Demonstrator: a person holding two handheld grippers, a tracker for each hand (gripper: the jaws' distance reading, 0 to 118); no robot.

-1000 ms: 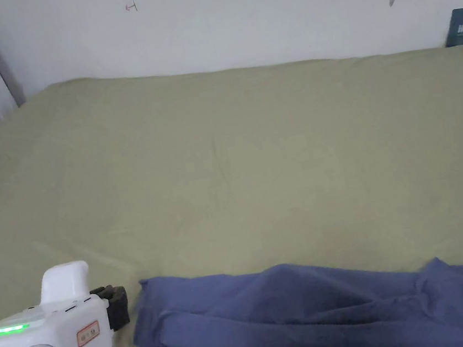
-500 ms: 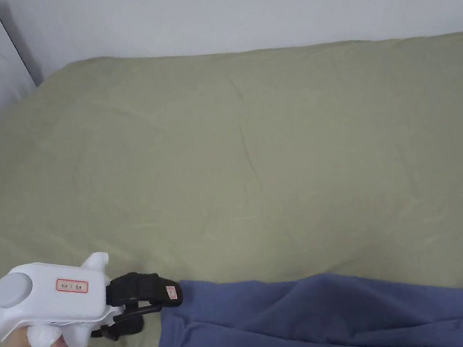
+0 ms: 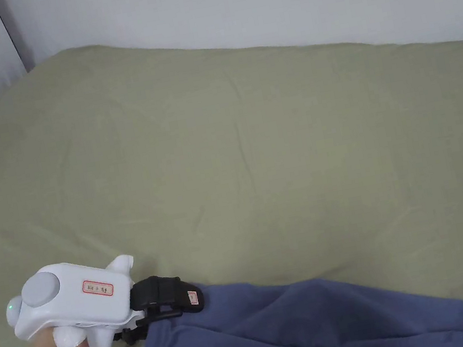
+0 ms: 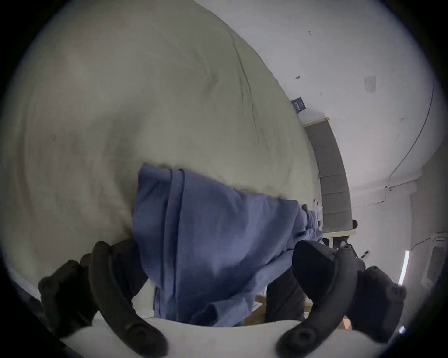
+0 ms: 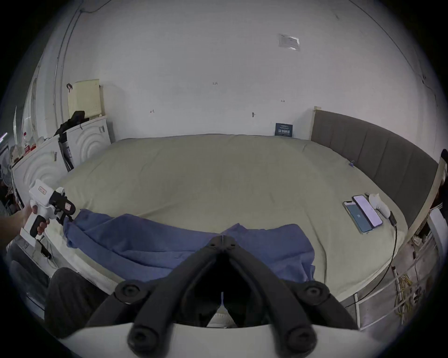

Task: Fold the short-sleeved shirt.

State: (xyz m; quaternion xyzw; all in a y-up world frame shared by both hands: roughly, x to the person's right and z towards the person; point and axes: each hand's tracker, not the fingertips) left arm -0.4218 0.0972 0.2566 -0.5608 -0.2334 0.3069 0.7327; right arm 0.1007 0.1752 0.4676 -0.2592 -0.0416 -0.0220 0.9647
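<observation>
The left tongs are spread wide, with one end of the blue shirt lying between the jaws, not yet pinched. The right tongs are pressed together, and it looks like a bit of the shirt's other end is pinched at the tips. The shirt is laid out long on the green bed, near the front edge, stretched from one pair of tongs to the other. For the next fold, the left end is probably to be pinched and carried along the shirt toward the right tongs.
</observation>
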